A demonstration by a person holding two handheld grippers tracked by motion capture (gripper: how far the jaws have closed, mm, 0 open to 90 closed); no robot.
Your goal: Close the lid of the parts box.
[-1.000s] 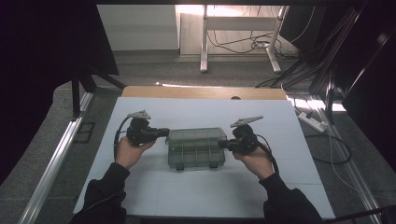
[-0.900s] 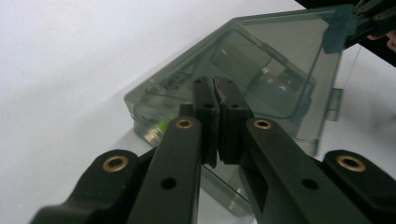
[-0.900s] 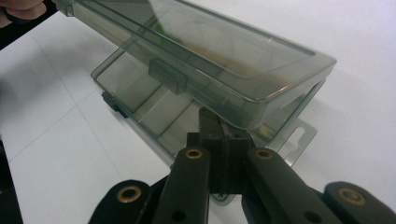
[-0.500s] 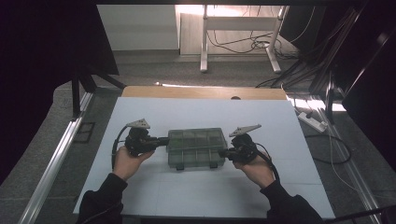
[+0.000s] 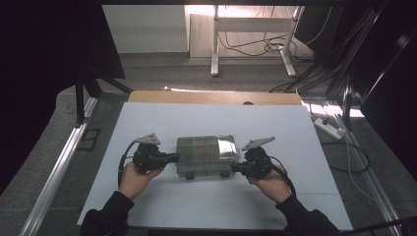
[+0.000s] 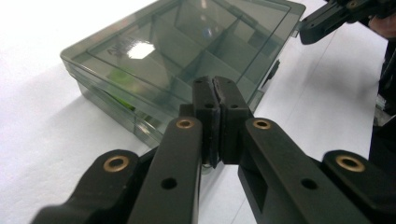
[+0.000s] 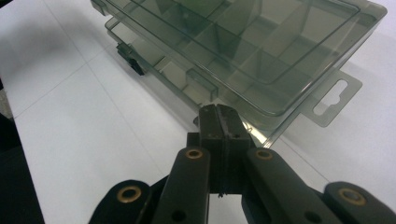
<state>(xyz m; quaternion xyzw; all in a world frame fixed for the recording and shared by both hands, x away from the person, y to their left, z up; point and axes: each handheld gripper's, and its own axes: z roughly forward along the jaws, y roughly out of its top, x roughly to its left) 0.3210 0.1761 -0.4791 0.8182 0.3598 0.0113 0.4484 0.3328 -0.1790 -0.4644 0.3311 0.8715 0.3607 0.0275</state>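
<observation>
A smoky clear compartment box (image 5: 206, 156) lies flat, lid down, on the white table (image 5: 196, 120). My left gripper (image 5: 175, 158) is shut, its tips against the box's left end. In the left gripper view the joined jaws (image 6: 215, 88) meet the box (image 6: 187, 51) at a near corner, with nothing between the pads. My right gripper (image 5: 235, 168) is shut too, at the box's right end. In the right gripper view its tips (image 7: 219, 114) touch the rim of the box (image 7: 243, 42), beside the hanger tab (image 7: 334, 100). Something green (image 6: 119, 86) shows inside the box.
A wooden strip (image 5: 211, 97) runs along the table's far edge. On the floor to the right lies a power strip (image 5: 329, 129) with cables. The right gripper (image 6: 310, 25) shows far off in the left gripper view. Black latches (image 7: 130, 58) sit on the box's front side.
Both hands have come toward the near edge and a little lower, bringing the shut grippers level with the box's two ends. The box has stayed in place.
</observation>
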